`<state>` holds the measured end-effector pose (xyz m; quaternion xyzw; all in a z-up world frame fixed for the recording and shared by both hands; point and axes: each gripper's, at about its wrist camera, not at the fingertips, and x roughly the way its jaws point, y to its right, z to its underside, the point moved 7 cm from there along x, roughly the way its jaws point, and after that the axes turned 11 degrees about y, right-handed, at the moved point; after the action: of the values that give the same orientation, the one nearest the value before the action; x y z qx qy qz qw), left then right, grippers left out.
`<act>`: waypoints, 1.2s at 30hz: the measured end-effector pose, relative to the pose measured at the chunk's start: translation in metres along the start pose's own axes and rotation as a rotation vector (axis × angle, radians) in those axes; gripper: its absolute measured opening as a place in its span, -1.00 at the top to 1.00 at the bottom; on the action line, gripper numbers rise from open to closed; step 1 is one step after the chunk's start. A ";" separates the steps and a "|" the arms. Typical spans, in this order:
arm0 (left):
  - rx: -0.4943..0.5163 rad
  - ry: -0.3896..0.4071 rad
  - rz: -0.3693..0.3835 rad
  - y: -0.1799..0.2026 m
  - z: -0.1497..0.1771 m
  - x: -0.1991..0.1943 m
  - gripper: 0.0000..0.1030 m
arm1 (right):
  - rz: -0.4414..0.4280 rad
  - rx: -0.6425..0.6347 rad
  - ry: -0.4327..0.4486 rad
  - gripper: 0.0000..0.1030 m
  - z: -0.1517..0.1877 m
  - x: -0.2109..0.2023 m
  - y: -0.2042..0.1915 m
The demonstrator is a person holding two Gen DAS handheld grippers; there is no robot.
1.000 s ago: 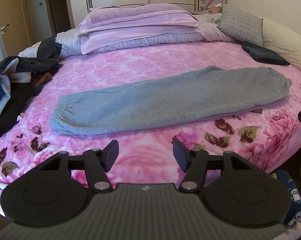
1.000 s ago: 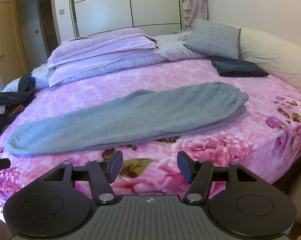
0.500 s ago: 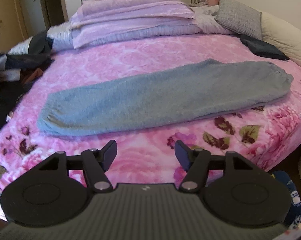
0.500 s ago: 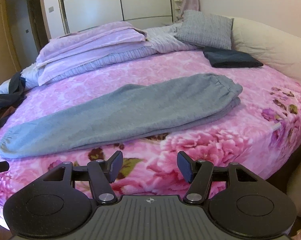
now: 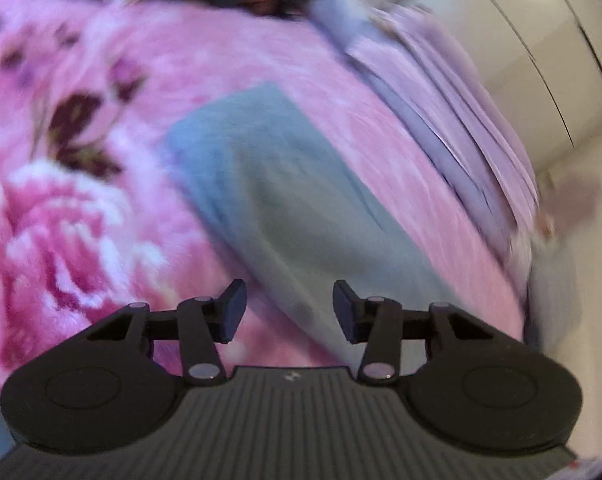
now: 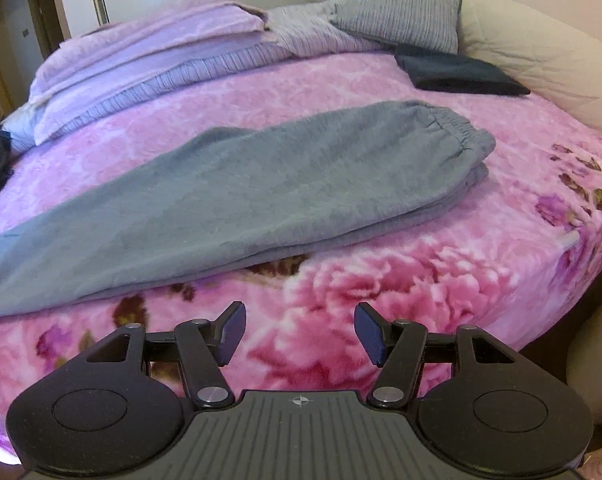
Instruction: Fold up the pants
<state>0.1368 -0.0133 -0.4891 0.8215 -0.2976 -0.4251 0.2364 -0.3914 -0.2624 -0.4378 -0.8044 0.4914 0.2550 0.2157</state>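
So the grey pants are lying flat on the bed, legs stacked one on the other, stretched out sideways across the pink floral cover. In the right wrist view the waistband end sits off to the right and the cuffs run out of frame on the left.

The right gripper hangs over the near edge of the bed with its fingers spread apart and nothing between them. The pants are ahead of the tips, not touching them, with a strip of flowery cover in between.

The left wrist view is rolled over and badly smeared, so take it with a grain of salt. The left gripper points down at the cuff end of the pants, and the grey cloth runs from further out right down between the fingers. Its jaws have just been closing, but there's a clear gap and the pads aren't pressing on anything I can see. Whether the tips touch the cloth, can't tell through the blur.

Folded bedding is piled at the far side.
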 end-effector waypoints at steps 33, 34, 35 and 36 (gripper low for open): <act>1.293 0.303 0.242 0.271 0.116 0.004 0.87 | 0.068 0.184 0.085 -0.11 -0.050 0.063 0.093; 1.351 0.258 0.298 0.277 0.145 0.008 0.87 | 0.067 0.190 0.089 -0.11 -0.050 0.063 0.095; 1.392 0.203 0.334 0.278 0.169 0.015 0.85 | 0.066 0.197 0.091 -0.11 -0.049 0.063 0.095; 1.428 0.129 0.363 0.276 0.197 0.024 0.83 | 0.062 0.203 0.091 -0.11 -0.048 0.064 0.096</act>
<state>-0.0970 -0.2527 -0.4288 0.7366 -0.6183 -0.0332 -0.2722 -0.4431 -0.3757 -0.4494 -0.7734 0.5487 0.1736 0.2657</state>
